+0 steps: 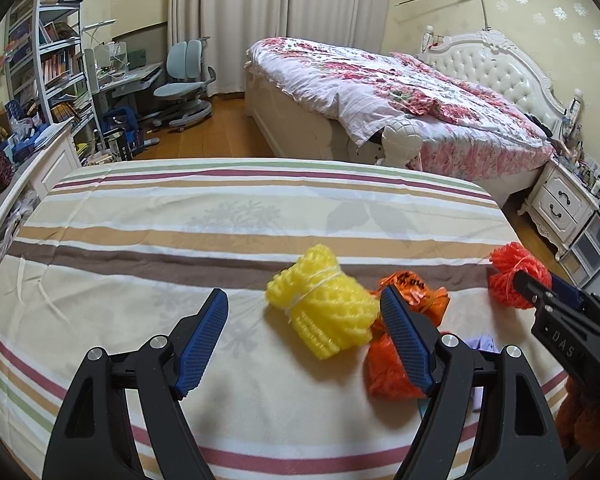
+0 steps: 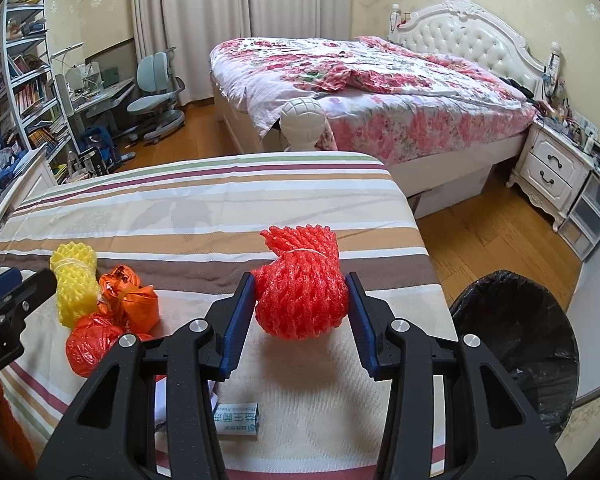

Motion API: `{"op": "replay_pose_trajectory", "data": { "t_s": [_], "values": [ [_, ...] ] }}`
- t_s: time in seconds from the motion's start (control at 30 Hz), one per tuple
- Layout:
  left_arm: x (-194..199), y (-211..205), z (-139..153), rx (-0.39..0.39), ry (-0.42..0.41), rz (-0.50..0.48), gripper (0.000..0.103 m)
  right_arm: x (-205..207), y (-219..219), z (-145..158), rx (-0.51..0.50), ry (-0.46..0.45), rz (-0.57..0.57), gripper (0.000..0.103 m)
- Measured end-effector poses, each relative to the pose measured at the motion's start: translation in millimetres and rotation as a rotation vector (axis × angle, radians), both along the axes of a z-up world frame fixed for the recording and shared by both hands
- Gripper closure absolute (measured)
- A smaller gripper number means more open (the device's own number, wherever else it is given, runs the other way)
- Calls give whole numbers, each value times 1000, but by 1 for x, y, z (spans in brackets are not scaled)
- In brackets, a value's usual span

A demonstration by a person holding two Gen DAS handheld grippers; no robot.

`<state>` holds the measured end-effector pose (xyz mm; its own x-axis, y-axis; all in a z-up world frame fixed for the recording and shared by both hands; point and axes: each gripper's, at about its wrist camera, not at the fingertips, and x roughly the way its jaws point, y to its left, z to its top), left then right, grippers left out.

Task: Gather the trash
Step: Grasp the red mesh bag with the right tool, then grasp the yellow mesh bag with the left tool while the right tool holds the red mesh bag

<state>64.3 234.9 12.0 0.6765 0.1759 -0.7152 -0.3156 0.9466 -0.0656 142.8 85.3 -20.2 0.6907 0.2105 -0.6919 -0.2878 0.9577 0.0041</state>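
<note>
One striped tabletop (image 2: 204,208) is carrying one red foam net bundle (image 2: 302,290), one yellow foam net bundle (image 1: 324,306) and two orange plastic bags (image 2: 100,328), with one black-lined bin (image 2: 516,344) standing beside it. The right gripper (image 2: 302,312) is pressing its jaws against the red bundle's sides, while the left gripper (image 1: 304,328) is hovering with jaws wide around the yellow one.

The room was a bedroom with pale patterned wallpaper (image 1: 540,8), a wooden floor (image 2: 488,236) and long cream curtains (image 1: 236,20) drawn across the far wall. A large bed (image 2: 380,92) with a floral quilt and a white tufted headboard (image 2: 472,40) stood on the right, a white nightstand (image 2: 552,168) beside it, while a tall bookshelf (image 1: 48,60), a cluttered desk (image 1: 132,76) and a light blue swivel chair (image 1: 184,80) filled the left side. In the foreground lay a surface covered by a striped cloth (image 1: 180,232), under soft, even light.
</note>
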Motion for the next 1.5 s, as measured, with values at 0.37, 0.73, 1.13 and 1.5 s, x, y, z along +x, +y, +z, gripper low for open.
{"op": "replay_pose_trajectory", "data": {
  "t_s": [0.37, 0.73, 1.13, 1.5],
  "values": [
    [-1, 10, -19, -30, 50, -15, 28, -3, 3, -5, 1, 3, 16, 58],
    [-5, 3, -14, -95, 16, -111, 71, -9, 3, -12, 8, 26, 26, 58],
    [-15, 8, -8, -81, 9, -115, 83, -17, -1, -12, 14, 20, 20, 59],
    [-32, 19, -8, -118, 30, -112, 83, -21, -5, -9, 15, 17, 17, 59]
  ]
}}
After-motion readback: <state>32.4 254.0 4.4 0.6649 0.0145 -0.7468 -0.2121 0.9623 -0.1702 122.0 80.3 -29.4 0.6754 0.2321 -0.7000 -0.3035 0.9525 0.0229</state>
